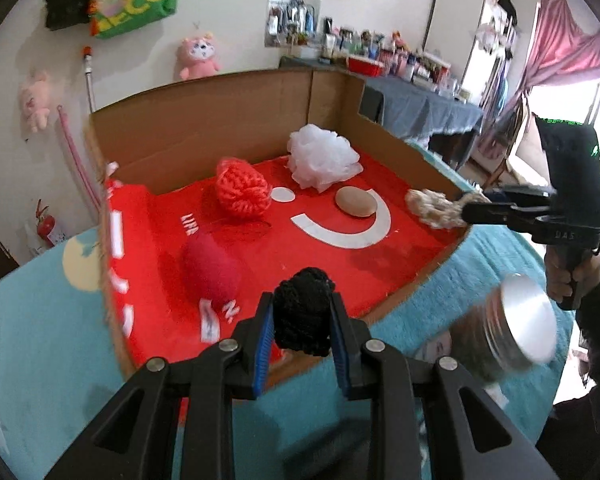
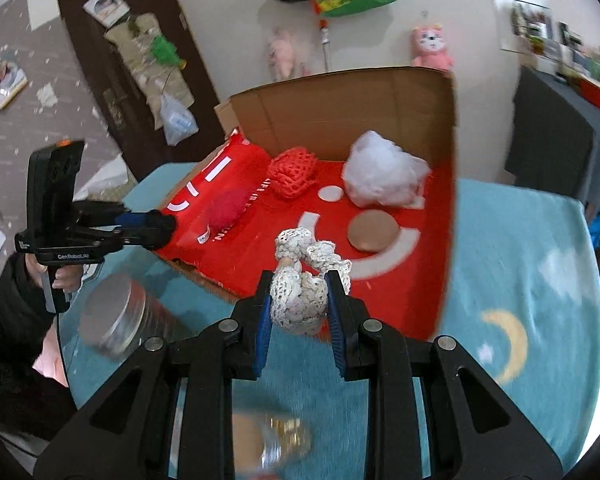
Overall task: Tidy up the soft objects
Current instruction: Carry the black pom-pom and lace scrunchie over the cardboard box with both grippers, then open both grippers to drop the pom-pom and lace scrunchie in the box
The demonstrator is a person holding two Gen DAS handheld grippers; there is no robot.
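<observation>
Two tools, L [image 1: 302, 316] clamps black knit [image 1: 303, 312], R [image 2: 300, 312] clamps cream crochet [image 2: 300, 300]

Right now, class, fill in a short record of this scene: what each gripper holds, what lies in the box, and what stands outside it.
left gripper: shut on black crochet piece
right gripper: shut on cream crochet piece
in cardboard box: red crochet piece, white mesh pouf, tan round pad, dark red ball
outside box: silver-lidded jar on teal blanket
</observation>
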